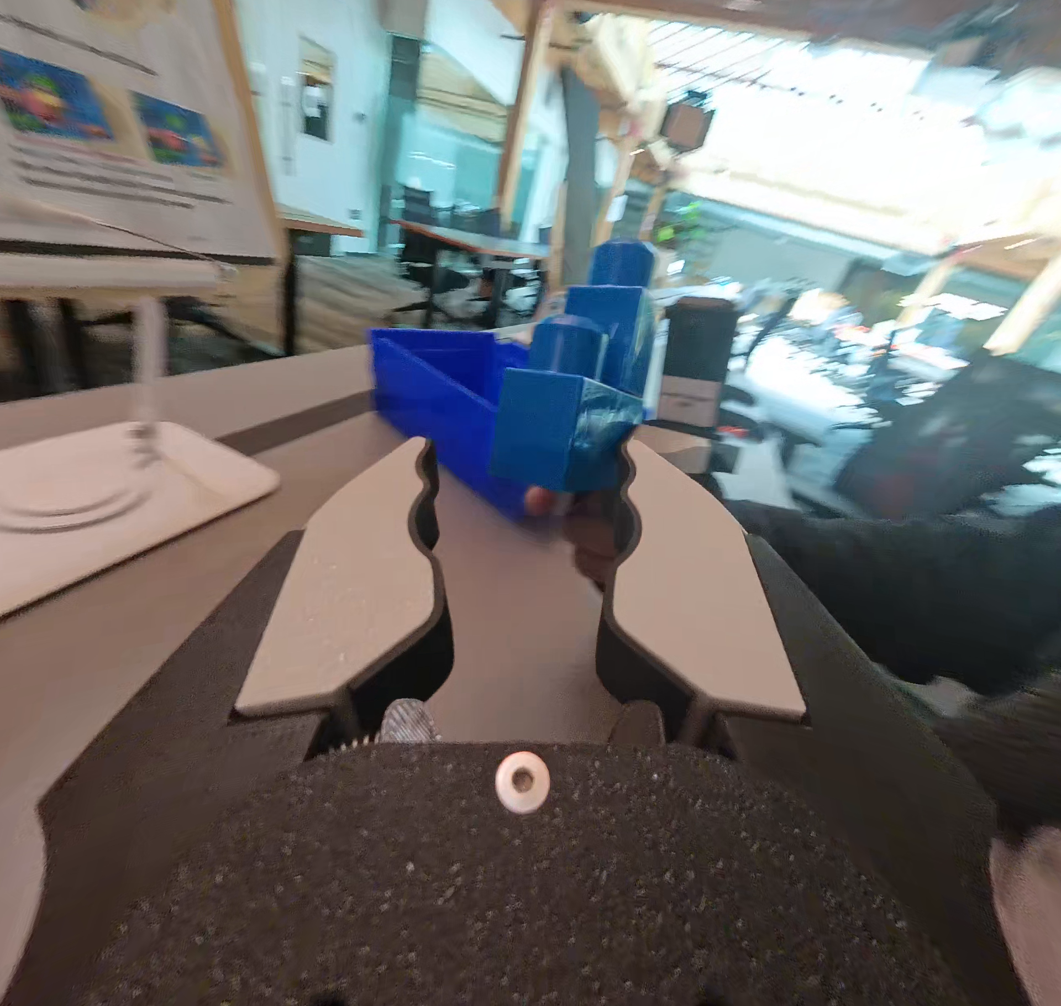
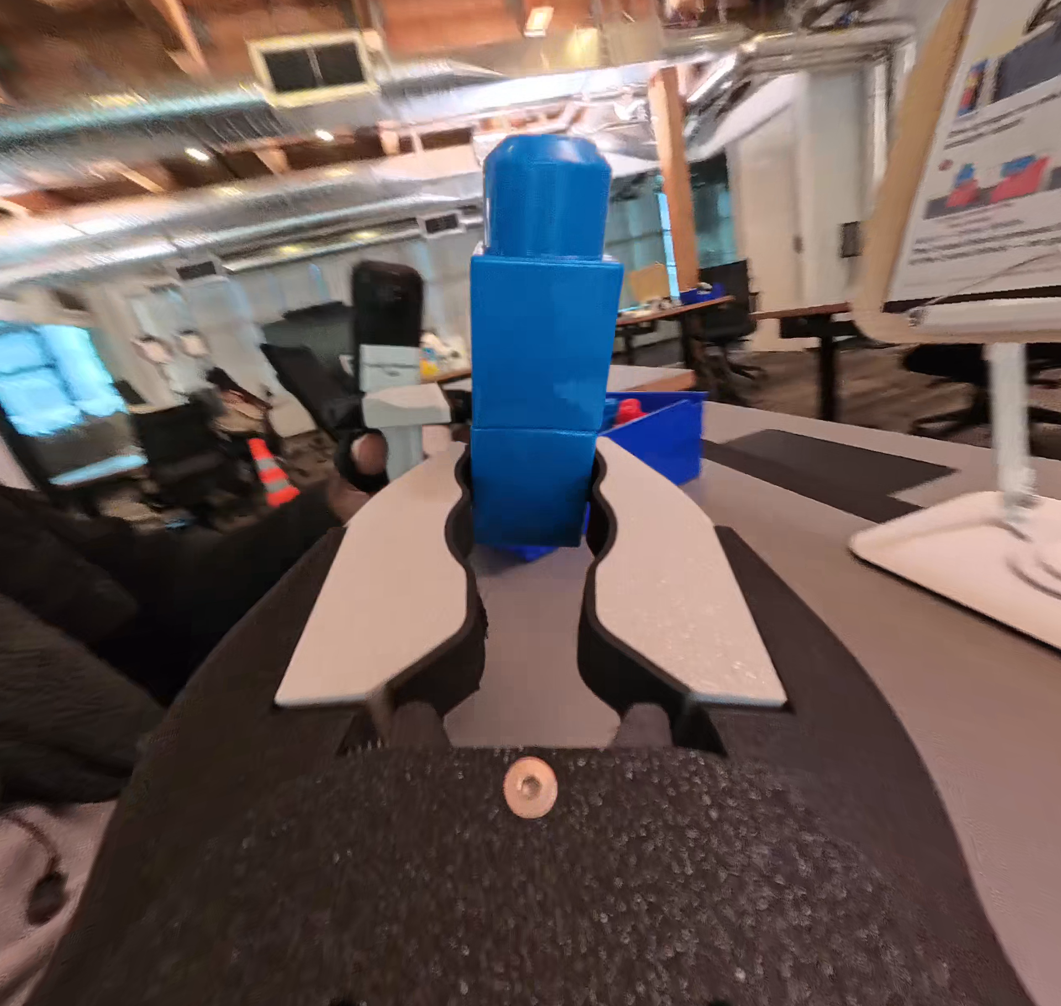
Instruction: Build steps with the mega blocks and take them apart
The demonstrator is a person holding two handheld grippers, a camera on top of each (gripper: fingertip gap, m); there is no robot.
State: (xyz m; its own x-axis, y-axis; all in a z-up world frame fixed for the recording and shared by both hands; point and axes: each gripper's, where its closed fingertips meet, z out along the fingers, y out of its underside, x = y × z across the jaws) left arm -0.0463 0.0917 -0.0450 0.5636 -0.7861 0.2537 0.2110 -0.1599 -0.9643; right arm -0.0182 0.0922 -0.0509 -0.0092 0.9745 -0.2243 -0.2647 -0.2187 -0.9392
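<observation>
A stepped stack of two blue mega blocks (image 2: 542, 347) is clamped at its lower block (image 2: 528, 490) between the fingers of my right gripper (image 2: 531, 461), held above the grey table (image 2: 861, 691). In the left wrist view the same stack (image 1: 551, 433) hangs just ahead of my left gripper (image 1: 527, 453). That gripper is open and empty, its tips level with the bottom of the lower block. The upper block (image 1: 611, 329) is offset one stud back. A dark shape (image 1: 597, 542) under the stack is blurred.
A blue bin (image 1: 430, 398) stands on the table behind the stack. It also shows in the right wrist view (image 2: 660, 438), with red blocks (image 2: 628, 409) inside. A white stand's base (image 1: 115, 496) (image 2: 947, 565) holds an instruction board (image 1: 115, 88). A dark mat strip (image 2: 804, 473) crosses the table. My right fingertips sit around 4 centimetres from my left ones.
</observation>
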